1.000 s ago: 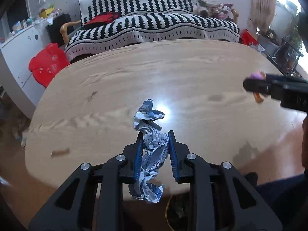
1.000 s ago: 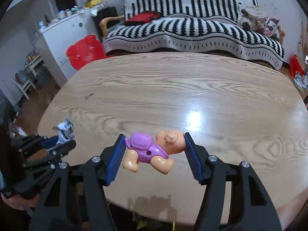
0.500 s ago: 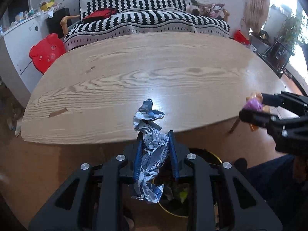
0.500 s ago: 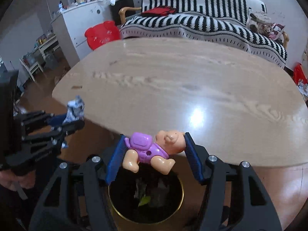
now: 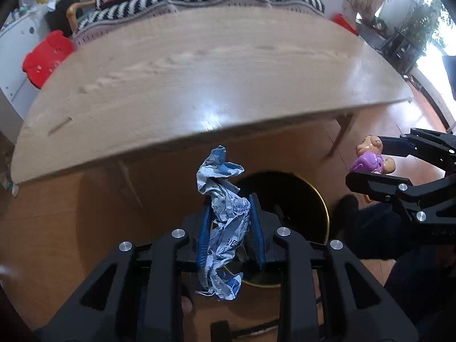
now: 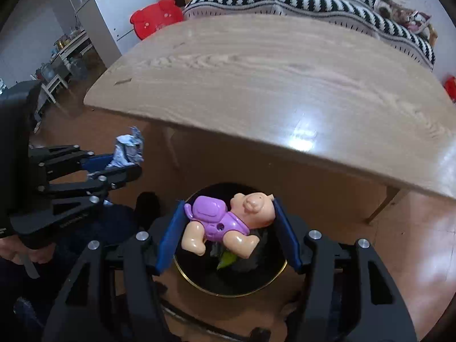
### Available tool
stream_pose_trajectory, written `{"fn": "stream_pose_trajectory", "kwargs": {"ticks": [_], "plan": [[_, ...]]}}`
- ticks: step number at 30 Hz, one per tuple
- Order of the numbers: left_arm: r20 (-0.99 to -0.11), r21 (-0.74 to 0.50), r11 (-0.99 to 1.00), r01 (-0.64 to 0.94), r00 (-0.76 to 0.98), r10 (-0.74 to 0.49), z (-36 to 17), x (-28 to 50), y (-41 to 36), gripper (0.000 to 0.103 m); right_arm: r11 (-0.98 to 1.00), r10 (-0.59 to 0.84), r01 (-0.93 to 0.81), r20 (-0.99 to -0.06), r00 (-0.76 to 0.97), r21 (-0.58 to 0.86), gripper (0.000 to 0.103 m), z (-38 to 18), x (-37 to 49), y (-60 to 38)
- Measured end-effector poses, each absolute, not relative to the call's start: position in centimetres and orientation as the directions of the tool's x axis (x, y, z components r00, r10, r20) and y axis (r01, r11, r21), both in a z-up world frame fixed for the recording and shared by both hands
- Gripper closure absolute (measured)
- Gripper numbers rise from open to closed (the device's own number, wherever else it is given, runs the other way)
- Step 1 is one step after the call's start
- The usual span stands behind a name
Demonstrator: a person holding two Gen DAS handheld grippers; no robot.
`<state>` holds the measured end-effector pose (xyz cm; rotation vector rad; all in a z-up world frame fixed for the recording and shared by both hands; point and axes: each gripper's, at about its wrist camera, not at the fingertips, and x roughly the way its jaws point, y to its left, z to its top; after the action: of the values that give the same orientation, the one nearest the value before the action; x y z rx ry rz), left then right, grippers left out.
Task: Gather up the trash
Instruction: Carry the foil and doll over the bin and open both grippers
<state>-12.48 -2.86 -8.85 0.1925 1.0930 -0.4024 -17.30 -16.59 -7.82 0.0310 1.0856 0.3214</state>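
Now both grippers hang over the floor bin, each clamped on one item.

Left gripper has its blue pads pressed on a crumpled blue-and-white wrapper, which sticks out past the fingertips toward 12 o'clock and droops below them toward 6. Right gripper grips a pink pig toy in a purple outfit, lying crosswise between its pads. A round black bin with a gold rim sits on the wooden floor right under both loads, scraps visible inside. From the left wrist, the right gripper shows at 3 o'clock. An oval wooden table fills 12 o'clock, its near edge beyond the bin.
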Motion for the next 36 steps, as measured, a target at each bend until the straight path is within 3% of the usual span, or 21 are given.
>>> {"fn": "stream_pose_trajectory", "kwargs": {"ticks": [9, 36], "plan": [[-0.907, -0.109, 0.908, 0.405, 0.334, -0.258, -9.9, -11.9, -2.8, 0.078, 0.95, 0.287, -0.233, -0.872, 0.398, 0.206, 0.043, -8.1, -17.0, -16.9], [-0.913, -0.108, 0.893, 0.437, 0.312, -0.263, -10.1, -12.0, -4.0, 0.078, 0.95, 0.291, -0.22, -0.883, 0.368, 0.222, 0.042, -8.6, -16.4, -16.5]]}}
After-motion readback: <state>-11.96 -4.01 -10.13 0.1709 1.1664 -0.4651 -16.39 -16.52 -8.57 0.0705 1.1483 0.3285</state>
